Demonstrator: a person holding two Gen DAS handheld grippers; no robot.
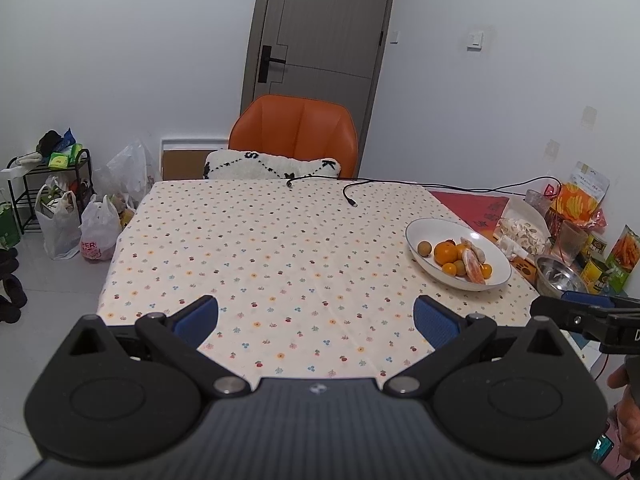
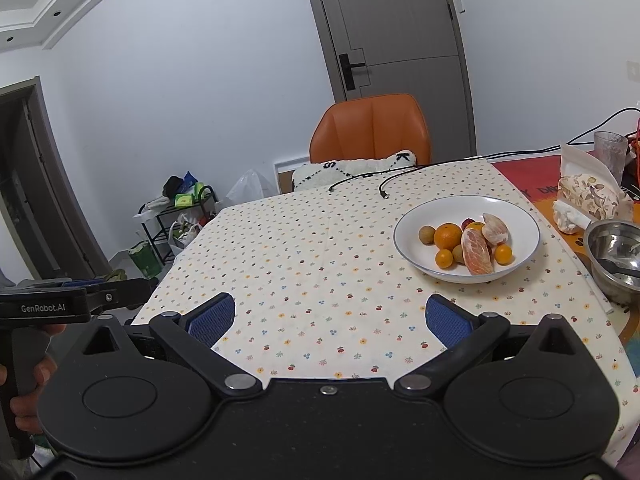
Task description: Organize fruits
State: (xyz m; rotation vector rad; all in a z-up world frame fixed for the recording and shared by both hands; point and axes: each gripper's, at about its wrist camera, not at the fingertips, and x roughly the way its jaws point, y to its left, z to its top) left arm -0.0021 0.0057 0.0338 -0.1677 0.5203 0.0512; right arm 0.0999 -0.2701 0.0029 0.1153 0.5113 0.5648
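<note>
A white oval plate [image 1: 416,230] [image 2: 520,210] sits on the right side of the flowered tablecloth. It holds an orange [image 1: 446,252] [image 2: 448,235], peeled citrus segments [image 1: 472,266] [image 2: 476,256], small kumquats [image 2: 444,258] and a brown longan [image 1: 424,248] [image 2: 426,235]. My left gripper [image 1: 316,320] is open over the near edge of the table, well left of the plate. My right gripper [image 2: 330,316] is open too, near the front edge, short of the plate. Nothing is between the fingers of either one.
A steel bowl [image 1: 558,276] [image 2: 616,256], bagged snacks [image 2: 588,196], cans [image 1: 596,272] and a glass [image 2: 610,152] crowd the right edge. Two black cables [image 1: 352,196] [image 2: 384,188] lie at the far side. An orange chair [image 1: 296,136] with a cushion stands behind the table.
</note>
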